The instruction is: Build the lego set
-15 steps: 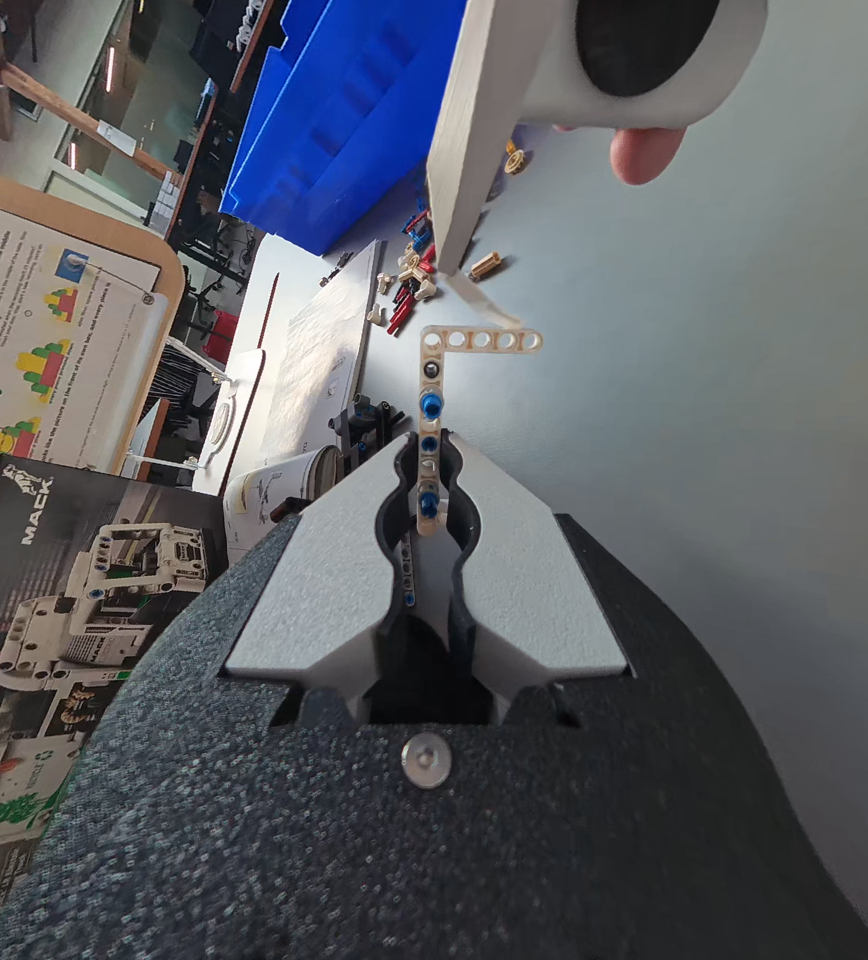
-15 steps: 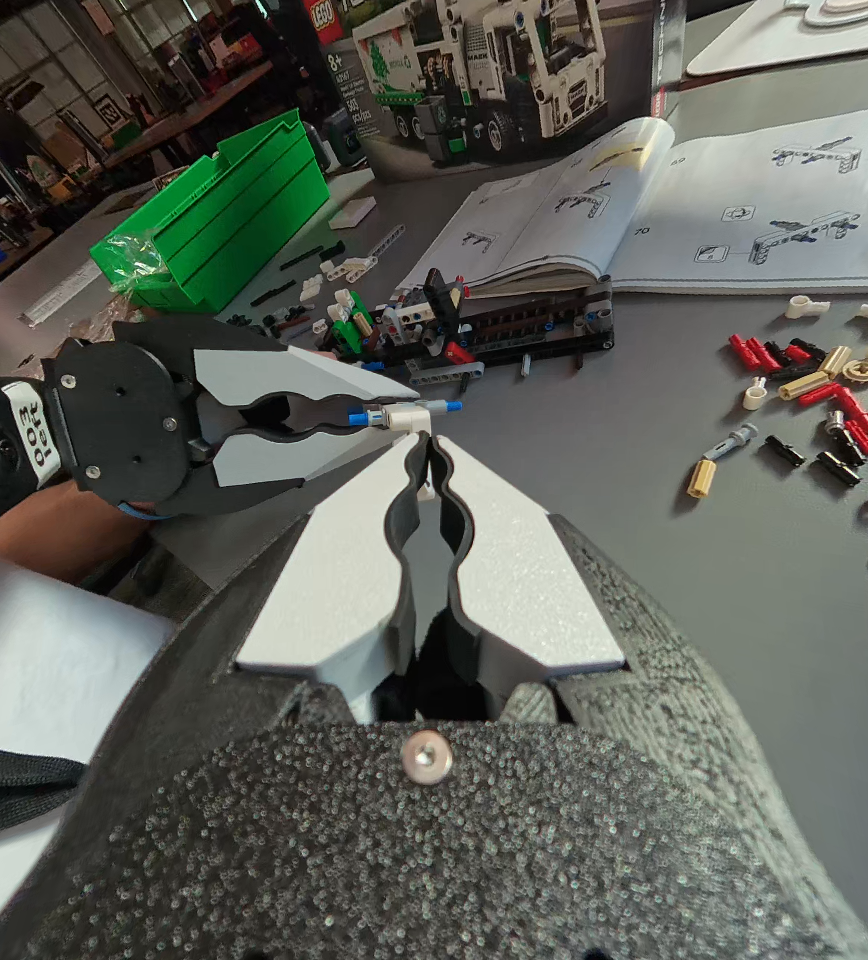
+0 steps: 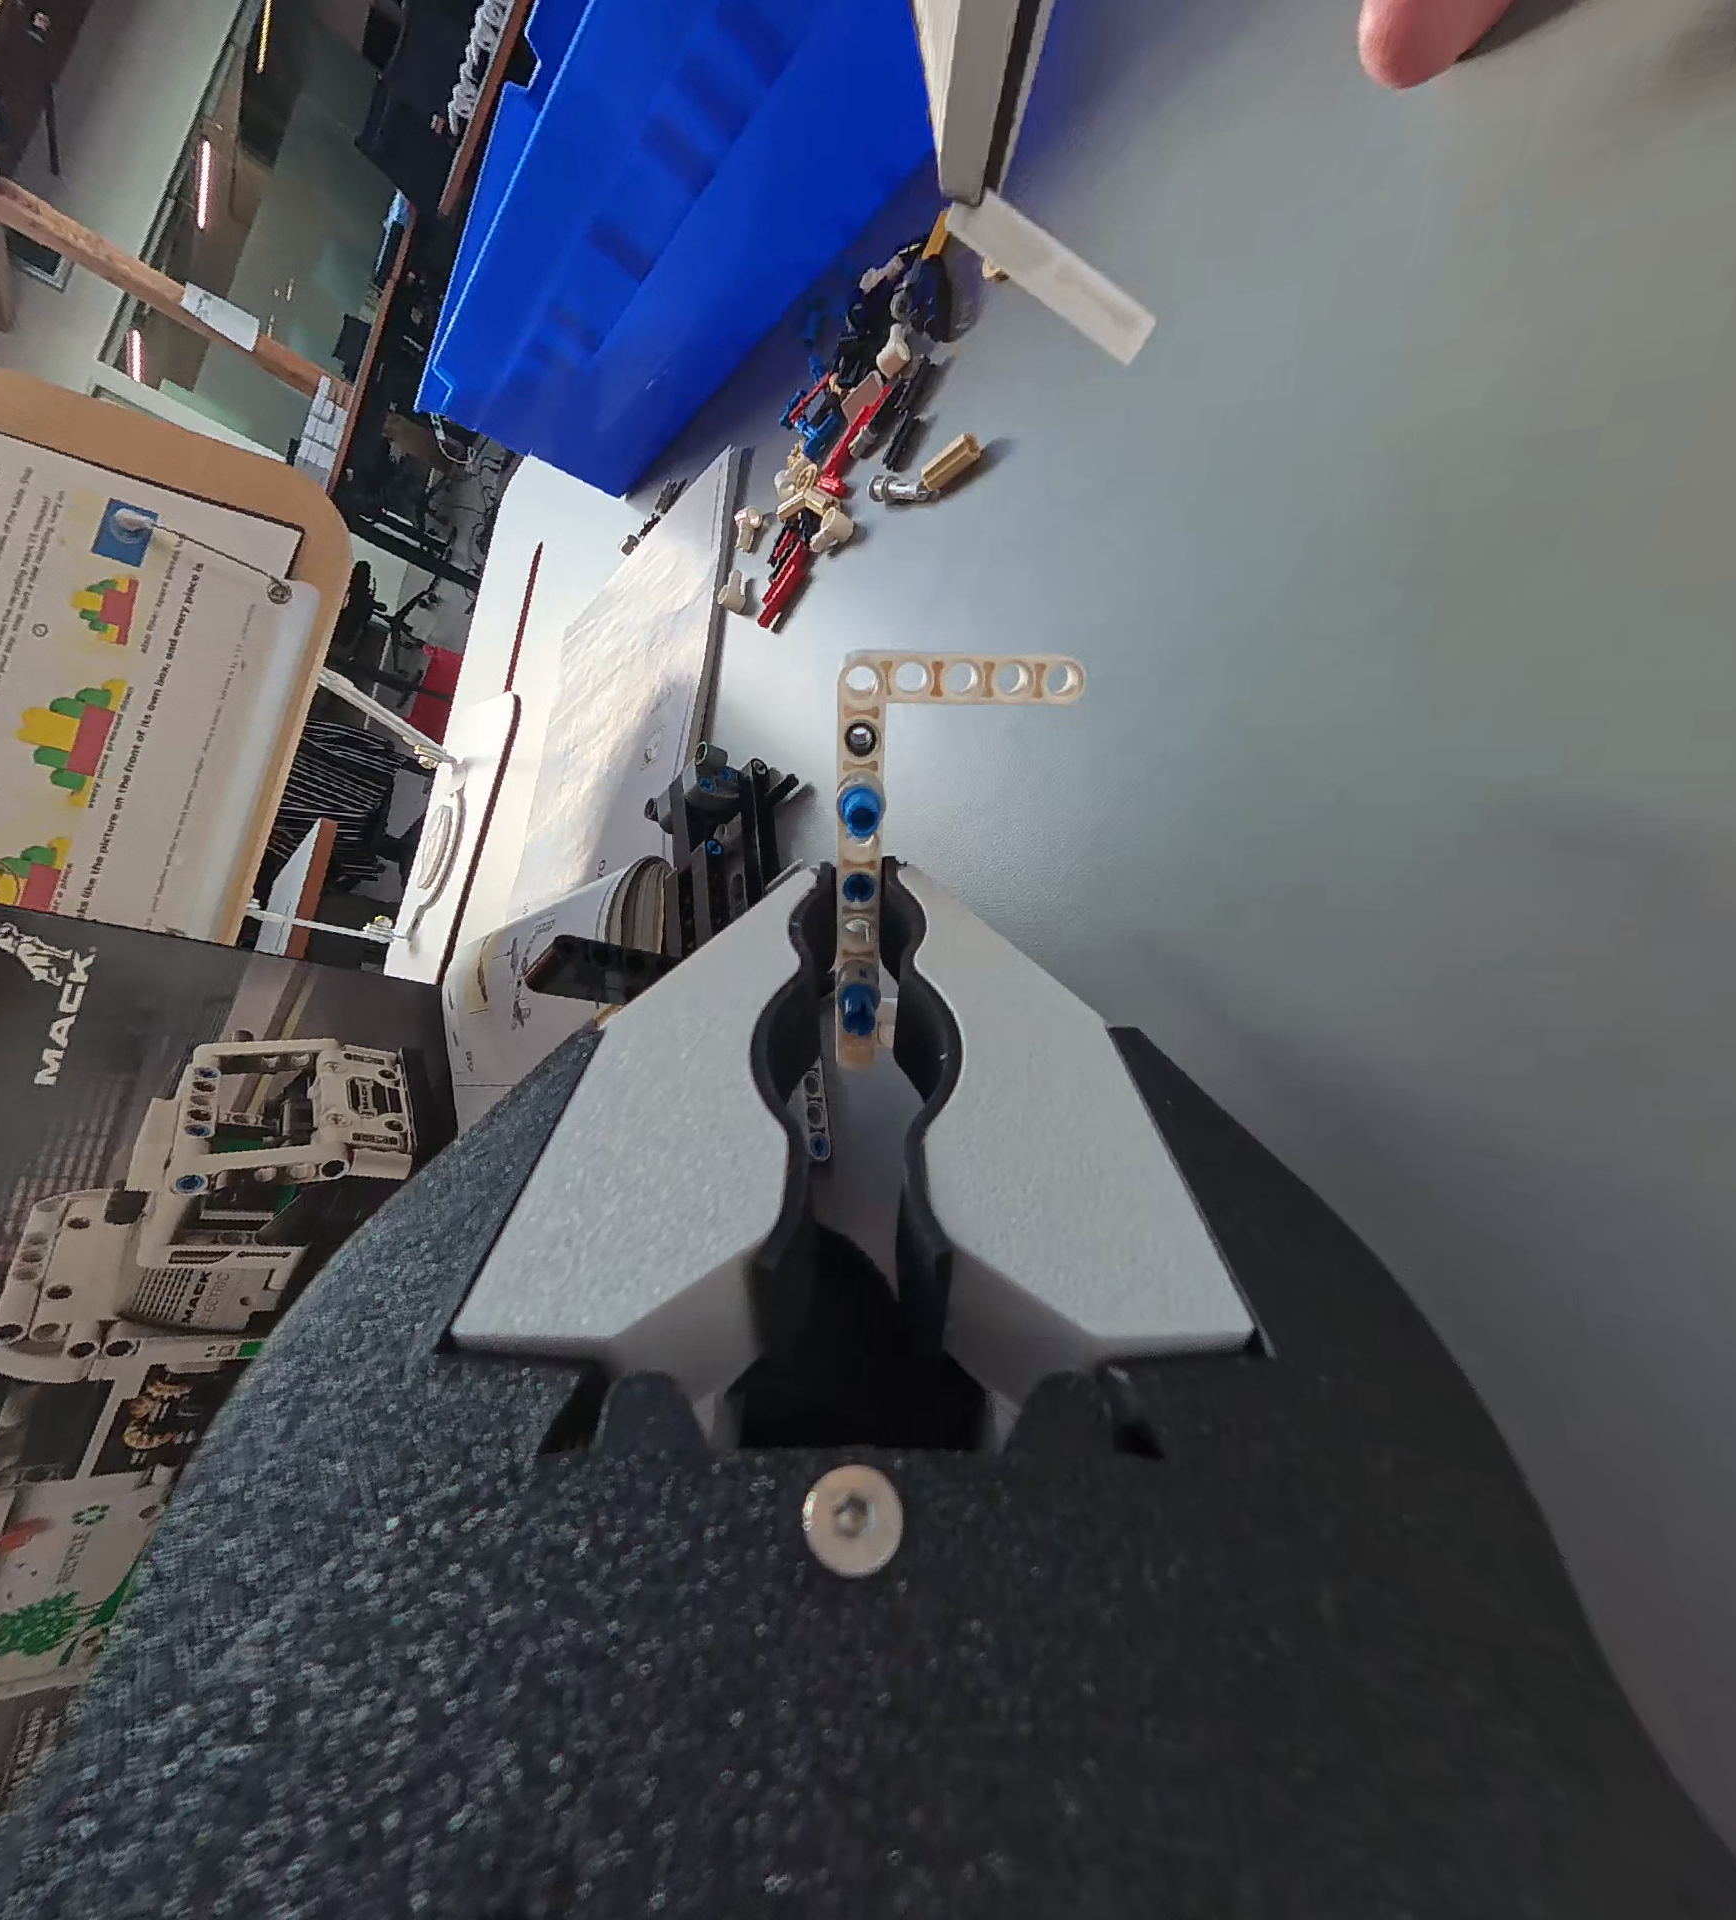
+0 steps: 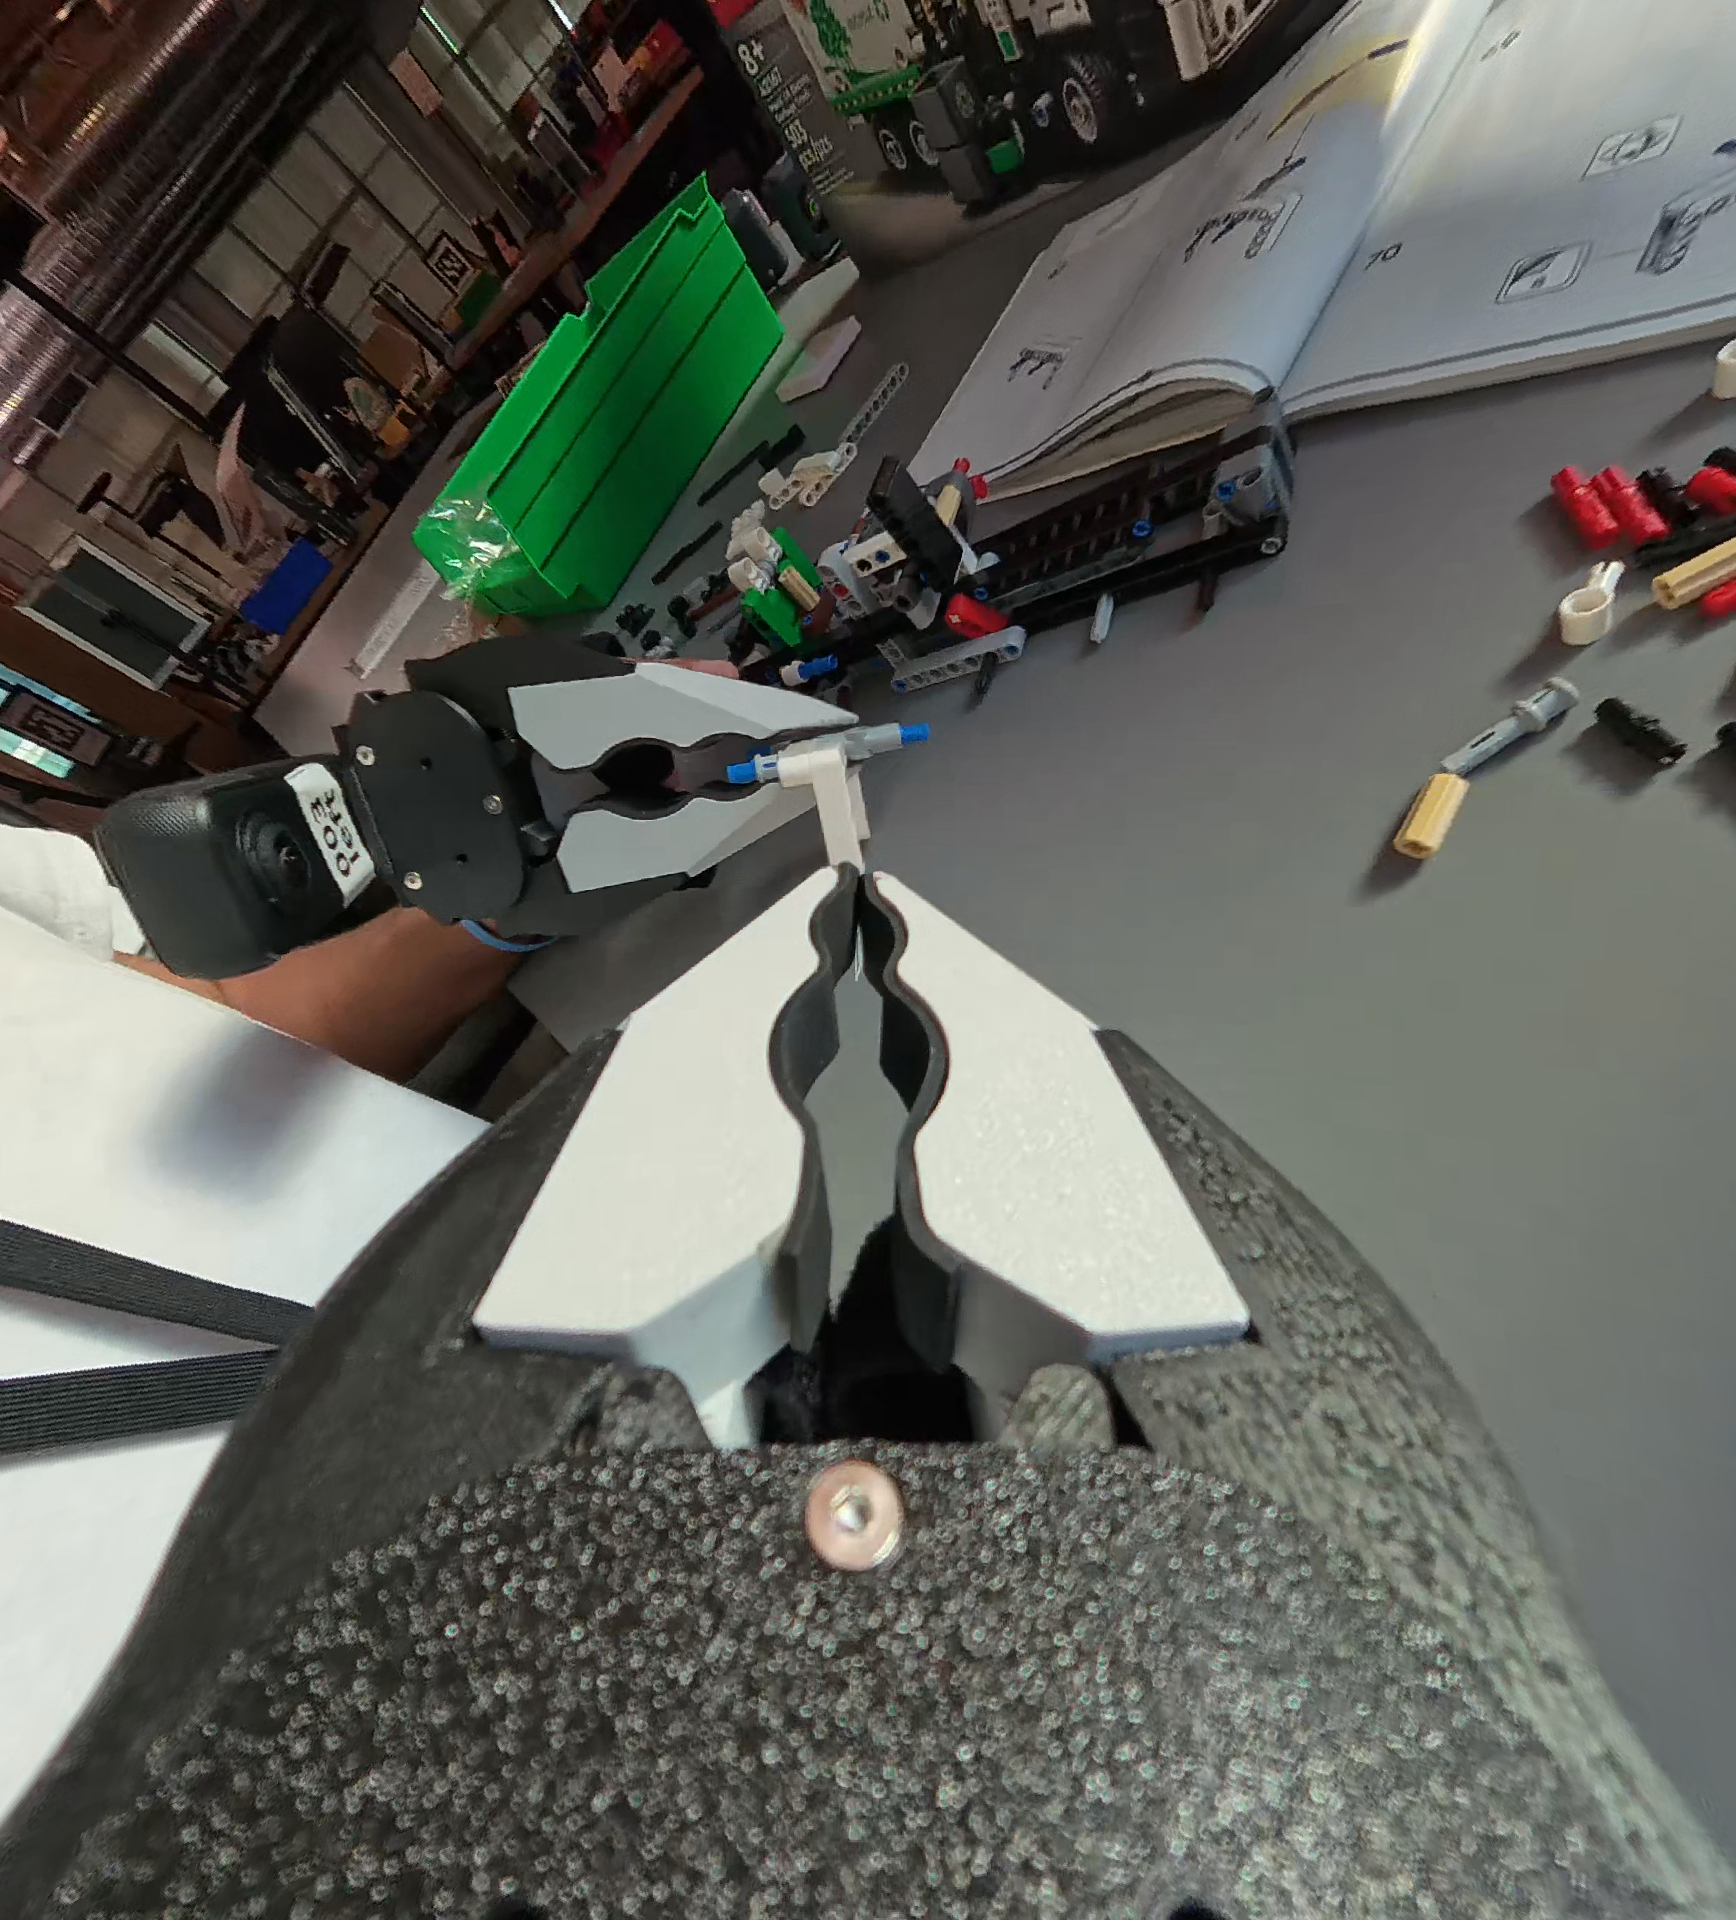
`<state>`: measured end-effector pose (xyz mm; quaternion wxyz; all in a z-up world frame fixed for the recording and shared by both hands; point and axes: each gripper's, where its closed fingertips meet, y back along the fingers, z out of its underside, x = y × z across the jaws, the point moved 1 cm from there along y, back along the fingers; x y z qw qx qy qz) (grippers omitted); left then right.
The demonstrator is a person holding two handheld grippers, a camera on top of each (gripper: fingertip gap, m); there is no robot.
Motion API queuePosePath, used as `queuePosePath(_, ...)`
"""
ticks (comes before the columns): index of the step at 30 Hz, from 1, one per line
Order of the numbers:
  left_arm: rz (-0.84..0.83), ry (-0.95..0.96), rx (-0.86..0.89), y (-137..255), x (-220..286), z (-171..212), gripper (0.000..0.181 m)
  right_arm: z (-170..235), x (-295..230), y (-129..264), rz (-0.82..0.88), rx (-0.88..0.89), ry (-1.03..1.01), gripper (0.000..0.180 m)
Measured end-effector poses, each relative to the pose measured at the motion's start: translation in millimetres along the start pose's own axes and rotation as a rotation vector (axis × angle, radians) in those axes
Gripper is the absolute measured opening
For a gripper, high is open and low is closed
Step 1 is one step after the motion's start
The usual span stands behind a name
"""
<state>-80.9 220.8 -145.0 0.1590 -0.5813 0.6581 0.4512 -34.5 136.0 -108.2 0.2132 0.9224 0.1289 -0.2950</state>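
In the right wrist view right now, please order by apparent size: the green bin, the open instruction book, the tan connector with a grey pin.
1. Open instruction book, though it is cut by the frame edge.
2. Green bin.
3. Tan connector with a grey pin, clearly smallest, although it lies nearer the camera.

- The place was a workshop or lab hall — an industrial room, not a home.
- Behind the green bin (image 4: 625,416), tall windows, exposed ductwork and shelving rose over long wooden benches.
- Beyond that bin a square black-and-white marker tag (image 4: 456,260) hung — the sort used for camera tracking.
- Right of the green bin, on a grey table (image 4: 1363,1039), lay an open instruction booklet (image 4: 1259,239) and scattered loose Lego parts (image 4: 1674,561).
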Motion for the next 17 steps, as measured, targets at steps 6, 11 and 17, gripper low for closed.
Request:
queuePosePath(6, -0.006, -0.058, 0.020, -2, 8, -11, 0.004, 22, -4, -34, 0.078, -0.165, 0.049, 0.000)
queuePosePath(11, 0.052, -0.081, 0.039, -2, 11, -13, 0.004, 18, -5, -36, 0.062, -0.210, 0.090, 0.000)
queuePosePath(17, 0.187, -0.153, 0.037, -3, 12, -10, 0.004, 29, -3, -39, -0.091, -0.258, -0.037, 0.000)
